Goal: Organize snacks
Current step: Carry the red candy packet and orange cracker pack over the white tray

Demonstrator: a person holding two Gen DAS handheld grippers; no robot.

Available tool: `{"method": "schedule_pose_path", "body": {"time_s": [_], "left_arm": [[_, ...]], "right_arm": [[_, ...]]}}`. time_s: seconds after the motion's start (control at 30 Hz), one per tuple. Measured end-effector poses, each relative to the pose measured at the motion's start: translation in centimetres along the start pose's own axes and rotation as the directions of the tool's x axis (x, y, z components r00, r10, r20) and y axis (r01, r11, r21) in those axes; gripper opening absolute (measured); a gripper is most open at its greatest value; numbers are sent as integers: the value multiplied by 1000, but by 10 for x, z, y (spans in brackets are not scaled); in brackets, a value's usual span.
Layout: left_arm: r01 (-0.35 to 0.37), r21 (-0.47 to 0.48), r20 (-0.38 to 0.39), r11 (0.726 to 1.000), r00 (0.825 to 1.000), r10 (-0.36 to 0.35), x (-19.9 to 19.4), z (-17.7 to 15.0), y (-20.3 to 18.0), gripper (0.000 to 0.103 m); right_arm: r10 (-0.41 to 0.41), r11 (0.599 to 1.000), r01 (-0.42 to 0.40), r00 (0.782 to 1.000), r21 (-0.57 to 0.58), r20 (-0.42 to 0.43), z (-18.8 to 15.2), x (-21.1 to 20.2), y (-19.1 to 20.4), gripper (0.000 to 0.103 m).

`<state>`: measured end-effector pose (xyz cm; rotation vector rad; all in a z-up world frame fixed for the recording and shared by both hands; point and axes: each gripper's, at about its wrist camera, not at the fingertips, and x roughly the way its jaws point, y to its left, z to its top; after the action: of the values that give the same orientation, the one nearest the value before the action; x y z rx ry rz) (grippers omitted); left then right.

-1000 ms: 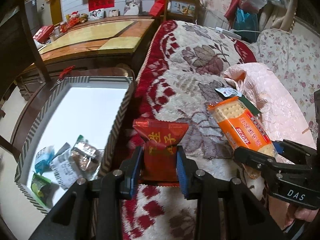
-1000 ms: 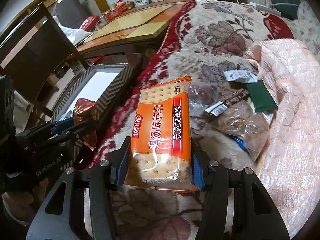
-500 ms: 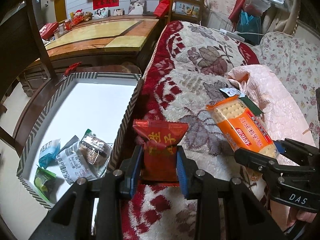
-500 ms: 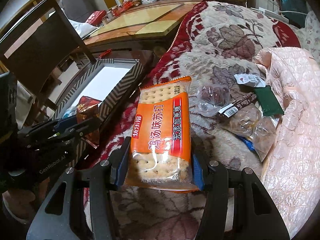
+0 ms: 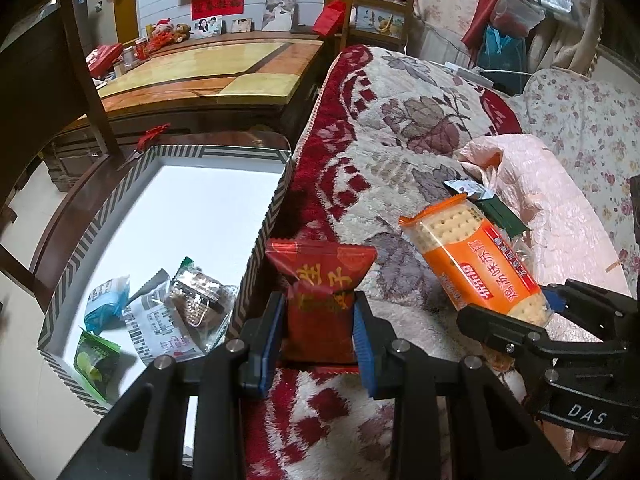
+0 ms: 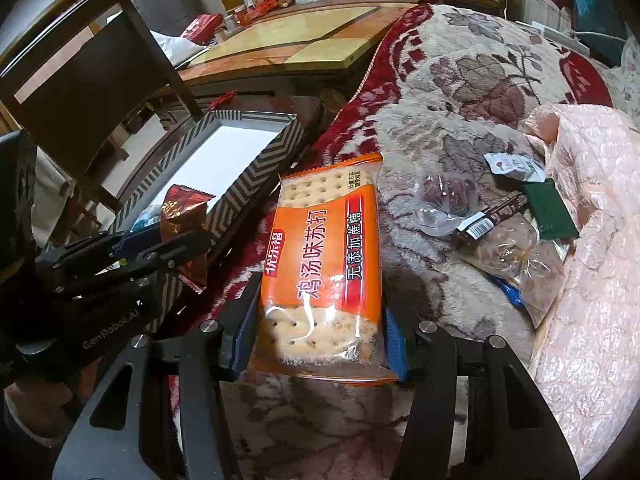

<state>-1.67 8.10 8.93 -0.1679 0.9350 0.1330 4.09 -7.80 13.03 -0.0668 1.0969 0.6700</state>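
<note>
Both tongs are loaded, and over the last second the view has slid toward the box. The left tongs (image 5: 318,338) pinch a red snack packet (image 5: 320,300) between their blue pads; the grip looks the same as a second ago. In the left wrist view the striped box (image 5: 260,240) now fills more of the picture than it did a second ago, and its white floor with four packets (image 5: 160,312) in the near corner sits closer to centre. The red packet hangs just beside the box's near wall, over the red patterned blanket (image 5: 400,132), not yet over the opening.

The right tongs (image 6: 316,344) clamp the orange cracker pack (image 6: 320,264) by its lower end, the pack standing up and forward; it has shifted a little toward the box side. The loose snacks (image 6: 504,240) on the blanket by the pink quilt (image 6: 592,240) lie further right in that view than before.

My reading: both hands are carrying their packets to the box, the left nearer to a drop. The pile by the quilt remains to be fetched
</note>
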Motion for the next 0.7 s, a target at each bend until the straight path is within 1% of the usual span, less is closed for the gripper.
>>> {"method": "schedule_pose_path", "body": {"time_s": [0.7], "left_arm": [[-10, -28, 10, 1000, 1000, 10, -8, -2, 11, 35]], "right_arm": [[-10, 999, 10, 1000, -37, -5, 2, 0, 18, 52]]}}
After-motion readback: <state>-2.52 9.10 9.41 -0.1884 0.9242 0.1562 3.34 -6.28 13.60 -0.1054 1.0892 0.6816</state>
